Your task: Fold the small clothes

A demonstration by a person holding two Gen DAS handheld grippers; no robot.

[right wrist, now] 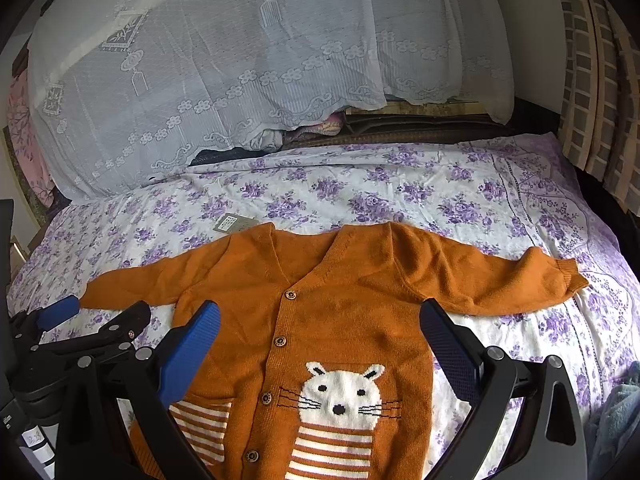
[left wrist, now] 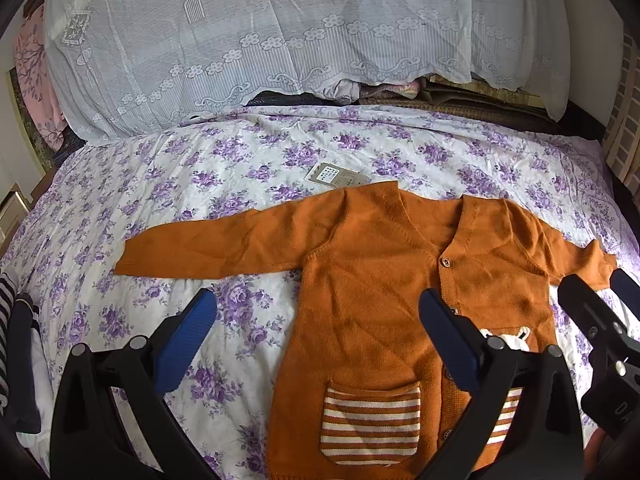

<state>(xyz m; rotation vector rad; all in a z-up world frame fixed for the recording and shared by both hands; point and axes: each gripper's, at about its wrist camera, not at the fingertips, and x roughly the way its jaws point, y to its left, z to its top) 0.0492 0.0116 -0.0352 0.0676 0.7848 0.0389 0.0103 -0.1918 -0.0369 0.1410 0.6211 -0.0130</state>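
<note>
A small orange knitted cardigan (left wrist: 368,280) (right wrist: 344,304) lies flat and buttoned on the flowered bedsheet, both sleeves spread sideways. It has a white cat face (right wrist: 340,396) on one front and a striped pocket (left wrist: 370,424) on the other. My left gripper (left wrist: 318,312) hangs open above the cardigan's left half and the sheet, holding nothing. My right gripper (right wrist: 320,328) stands open over the cardigan's chest, also holding nothing. Each gripper shows at the edge of the other's view.
A paper tag (left wrist: 334,176) lies on the purple-flowered sheet (left wrist: 208,184) just beyond the collar. A tall pile under a white lace cover (left wrist: 248,40) stands at the back. Striped and dark clothes (left wrist: 16,340) sit at the left edge, a blue-grey cloth (right wrist: 616,412) at the right.
</note>
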